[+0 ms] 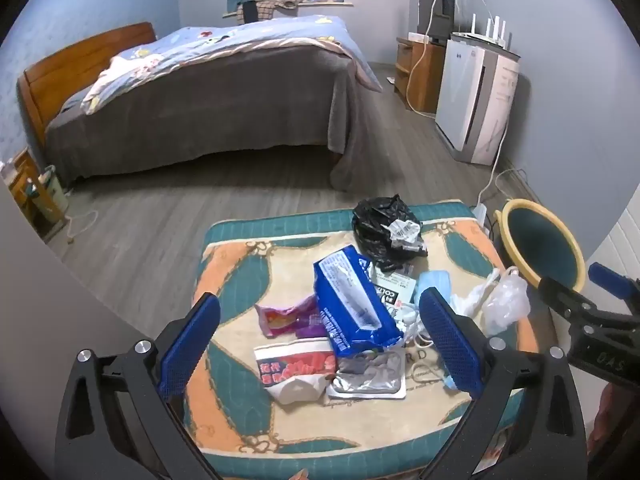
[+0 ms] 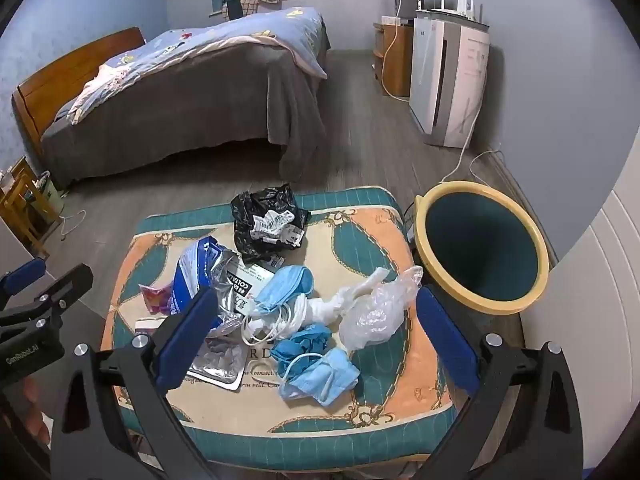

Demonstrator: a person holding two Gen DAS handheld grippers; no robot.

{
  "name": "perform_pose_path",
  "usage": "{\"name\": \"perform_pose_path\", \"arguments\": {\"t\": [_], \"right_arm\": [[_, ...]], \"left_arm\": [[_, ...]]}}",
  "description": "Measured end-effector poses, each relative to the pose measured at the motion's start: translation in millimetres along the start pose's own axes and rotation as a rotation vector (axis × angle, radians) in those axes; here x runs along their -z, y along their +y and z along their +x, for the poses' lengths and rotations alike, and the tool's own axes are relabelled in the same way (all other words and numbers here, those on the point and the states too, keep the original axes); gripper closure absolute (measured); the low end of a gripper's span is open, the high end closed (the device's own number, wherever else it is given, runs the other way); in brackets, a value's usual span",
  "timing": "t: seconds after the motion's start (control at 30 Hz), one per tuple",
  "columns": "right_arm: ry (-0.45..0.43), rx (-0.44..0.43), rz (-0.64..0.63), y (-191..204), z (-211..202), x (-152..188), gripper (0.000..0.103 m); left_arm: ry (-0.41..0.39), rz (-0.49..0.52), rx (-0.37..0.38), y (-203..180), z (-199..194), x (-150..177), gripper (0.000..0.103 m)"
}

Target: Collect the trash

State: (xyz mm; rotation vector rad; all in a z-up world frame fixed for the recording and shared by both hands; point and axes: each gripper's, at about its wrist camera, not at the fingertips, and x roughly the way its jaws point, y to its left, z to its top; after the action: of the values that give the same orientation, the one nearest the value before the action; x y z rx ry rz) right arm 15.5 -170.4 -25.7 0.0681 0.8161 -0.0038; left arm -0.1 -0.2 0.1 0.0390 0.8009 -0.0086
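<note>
"GenRobot.AI" on left tool (image 2: 34,304); "COLTAL" on silver packet (image 2: 240,280).

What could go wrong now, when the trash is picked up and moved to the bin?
1. The white ear loops look tangled among the blue masks, so one grasp may drag several pieces.
2. The clear plastic bag looks light and could slip or miss the bin.
3. Both hand-held grippers are open and close together; they could collide.

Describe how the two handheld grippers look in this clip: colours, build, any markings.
Both match: the left gripper and right gripper have matte black angular frames with silver round bolt heads, and each finger carries a long blue pad with a fine dotted texture. Seen from the right wrist view, the left gripper's body bears small white lettering, GenRobot.AI. No cables show on either, and no sleeve is visible.
</note>
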Motion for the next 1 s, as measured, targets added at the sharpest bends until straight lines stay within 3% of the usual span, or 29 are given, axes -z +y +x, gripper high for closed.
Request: {"name": "perform_pose_path", "arguments": {"t": [1.0], "right_arm": [[0.026, 0.011, -0.014, 3.7, 3.8, 1.6, 0.005]], "left_arm": [[0.006, -0.006, 0.005, 5.4, -2.0, -0.6, 0.004]]}}
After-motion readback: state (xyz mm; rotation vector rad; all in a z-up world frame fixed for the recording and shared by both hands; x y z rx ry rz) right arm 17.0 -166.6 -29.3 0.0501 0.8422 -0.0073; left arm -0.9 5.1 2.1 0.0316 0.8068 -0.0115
